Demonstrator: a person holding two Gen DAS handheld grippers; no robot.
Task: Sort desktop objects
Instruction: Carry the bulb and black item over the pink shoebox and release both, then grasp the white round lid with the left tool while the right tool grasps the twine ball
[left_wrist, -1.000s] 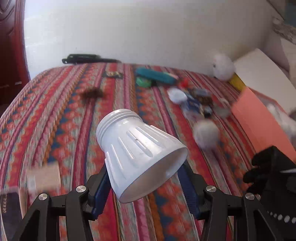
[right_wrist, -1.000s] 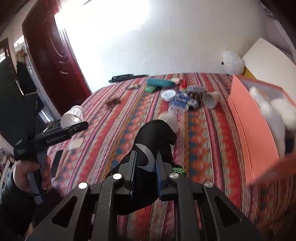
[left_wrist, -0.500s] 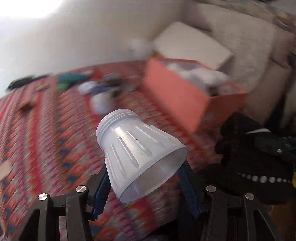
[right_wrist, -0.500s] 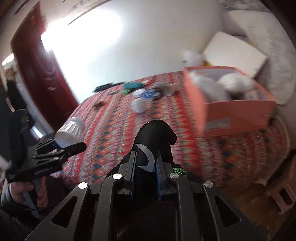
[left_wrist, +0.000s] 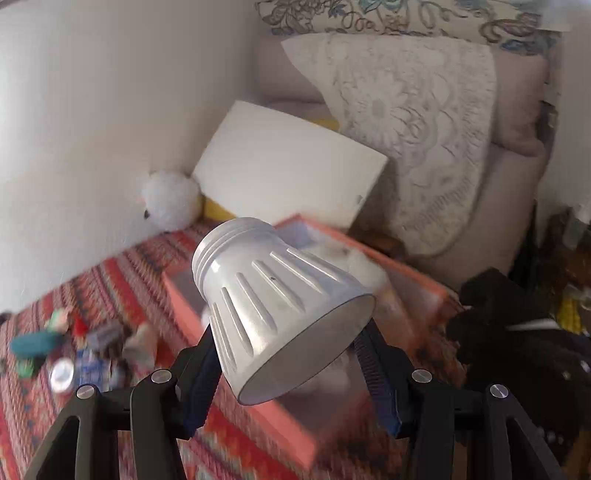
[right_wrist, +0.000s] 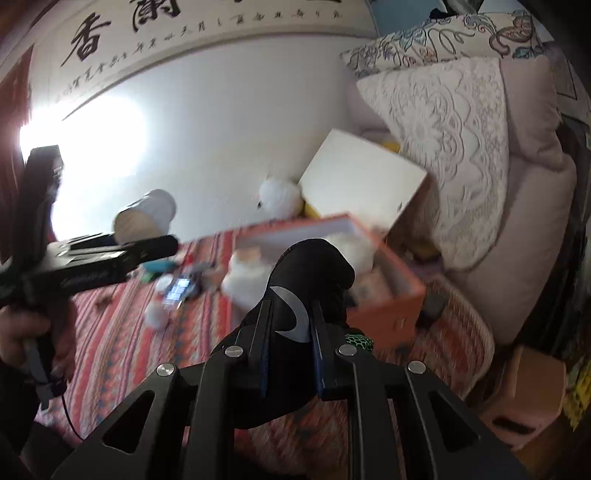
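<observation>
Holding both items in the air near the box, we note:
Left gripper (left_wrist: 288, 354): jaws clenched on white ribbed cup (left_wrist: 280, 310), wide mouth toward 5 o'clock.
Right gripper (right_wrist: 291, 332): jaws clamped on black glove (right_wrist: 310, 273).
Orange box (right_wrist: 388, 314): on striped bedspread (right_wrist: 122, 332), white fluffy items inside.
Small clutter (left_wrist: 85, 347): 9 o'clock of box, blurred.

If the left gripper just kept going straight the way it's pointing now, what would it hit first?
Most likely the orange box. The left gripper, shut on the white cup, points toward the box's open top, though blur leaves depth uncertain.
</observation>
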